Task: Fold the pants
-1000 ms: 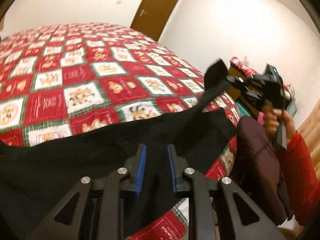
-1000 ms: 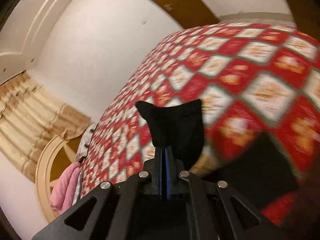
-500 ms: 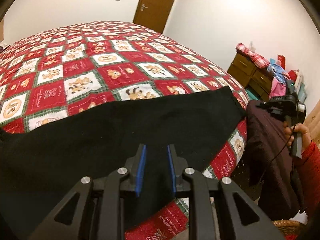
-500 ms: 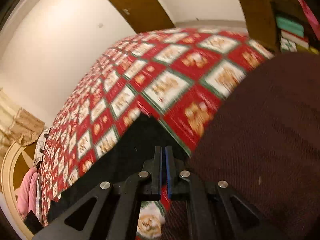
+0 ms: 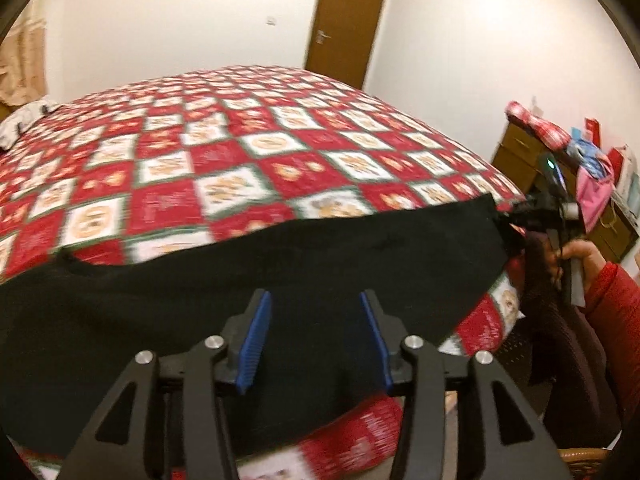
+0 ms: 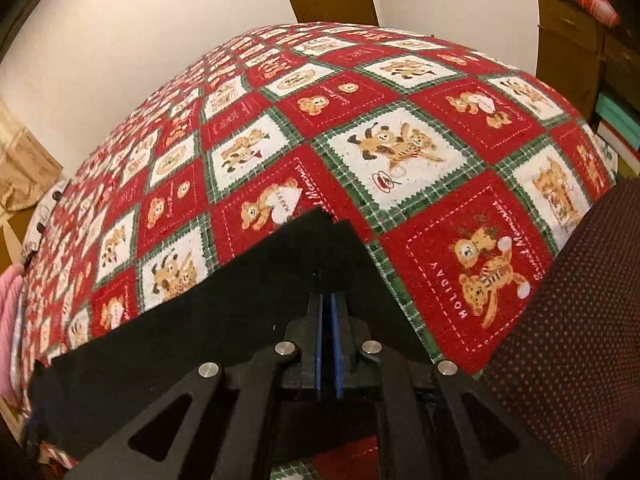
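Note:
Black pants point(image 5: 280, 264) lie spread flat along the near edge of the bed; in the right wrist view they point(image 6: 240, 304) fill the lower left. My left gripper point(image 5: 316, 336) is open and empty, just above the pants' middle. My right gripper point(image 6: 328, 312) is shut on the right end of the pants, at the bed's corner. It also shows in the left wrist view point(image 5: 520, 220), held by a hand in a red sleeve.
The bed carries a red, white and green bear-pattern quilt point(image 5: 248, 152). A dark maroon chair point(image 6: 568, 300) stands at the bed's right corner. A wooden dresser point(image 5: 560, 184) with clothes stands by the right wall. A brown door point(image 5: 344, 20) is behind.
My right gripper has brought the pants' end down from the air onto the bed's corner, so the pants now lie flat. My left gripper's jaws have opened wider.

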{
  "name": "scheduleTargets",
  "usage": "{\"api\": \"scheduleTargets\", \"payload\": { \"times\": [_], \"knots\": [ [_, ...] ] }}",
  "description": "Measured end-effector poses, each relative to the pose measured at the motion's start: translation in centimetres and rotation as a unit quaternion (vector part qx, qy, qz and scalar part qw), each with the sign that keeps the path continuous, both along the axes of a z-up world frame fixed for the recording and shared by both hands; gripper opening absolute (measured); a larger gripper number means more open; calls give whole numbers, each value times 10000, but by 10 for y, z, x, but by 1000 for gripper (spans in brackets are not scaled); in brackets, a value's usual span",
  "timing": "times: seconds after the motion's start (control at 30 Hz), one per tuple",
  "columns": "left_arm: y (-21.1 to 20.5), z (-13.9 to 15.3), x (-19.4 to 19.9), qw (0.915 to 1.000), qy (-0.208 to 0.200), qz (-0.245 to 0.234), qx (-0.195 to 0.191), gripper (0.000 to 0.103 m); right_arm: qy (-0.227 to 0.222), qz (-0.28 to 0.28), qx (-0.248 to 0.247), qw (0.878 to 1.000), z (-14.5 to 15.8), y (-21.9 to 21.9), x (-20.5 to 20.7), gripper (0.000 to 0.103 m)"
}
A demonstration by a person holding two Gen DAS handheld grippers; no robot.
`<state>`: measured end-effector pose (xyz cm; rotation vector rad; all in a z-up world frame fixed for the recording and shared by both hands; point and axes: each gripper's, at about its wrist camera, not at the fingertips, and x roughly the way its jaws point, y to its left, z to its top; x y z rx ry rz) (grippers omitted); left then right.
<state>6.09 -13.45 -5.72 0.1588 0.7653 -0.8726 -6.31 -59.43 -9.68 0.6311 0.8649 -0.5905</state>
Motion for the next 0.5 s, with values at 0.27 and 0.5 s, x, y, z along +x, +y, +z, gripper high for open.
{"api": "scheduleTargets", "payload": {
  "times": [0.27, 0.5],
  "knots": [
    [119, 11, 37, 9849, -492, 1653, 181, 57, 525, -996, -1040, 9882, 36, 24, -5, 6],
    [206, -7, 62, 9544, -366, 2949, 280, 60, -1643, 2336, 427, 9574, 73, 181, 97, 59]
  ]
}}
